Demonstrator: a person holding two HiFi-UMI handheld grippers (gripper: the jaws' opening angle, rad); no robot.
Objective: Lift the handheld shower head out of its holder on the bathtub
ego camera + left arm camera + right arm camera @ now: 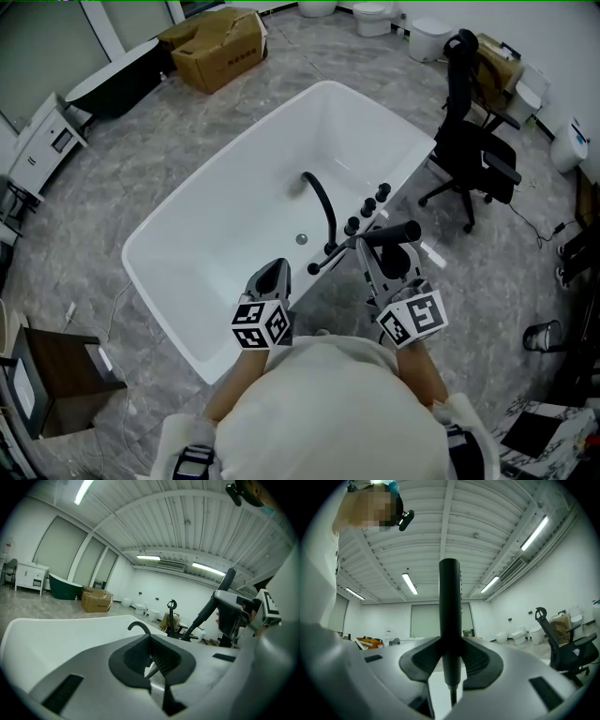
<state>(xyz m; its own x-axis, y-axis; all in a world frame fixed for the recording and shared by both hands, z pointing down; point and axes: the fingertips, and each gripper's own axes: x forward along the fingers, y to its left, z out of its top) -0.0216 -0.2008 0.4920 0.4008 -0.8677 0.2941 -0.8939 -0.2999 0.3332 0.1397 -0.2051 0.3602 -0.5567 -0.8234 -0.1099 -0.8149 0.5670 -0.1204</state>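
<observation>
1. The right tongs (pixel 377 251) are clenched on the black shower head (pixel 450 611), which stands upright between their pads with its top well above them.
2. In the head view the shower head (pixel 392 232) sits above the tub's (pixel 187 281) right rim, just beside the knobs (pixel 367 208).
3. Seen from the left tongs, it slants from the tub's rim up through the right tongs; I cannot tell whether its lower end is free of the holder.
4. The left tongs (pixel 274 277) hang over the tub's near rim, pads drawn together with only a slit between them and nothing in them.
5. The curved black faucet (pixel 323 202) rises from the same rim as the knobs and arches over the tub's basin.
6. A black chair (pixel 469 141) stands on the floor just right of the tub; a box (pixel 217 47) lies beyond the tub's far end.
</observation>
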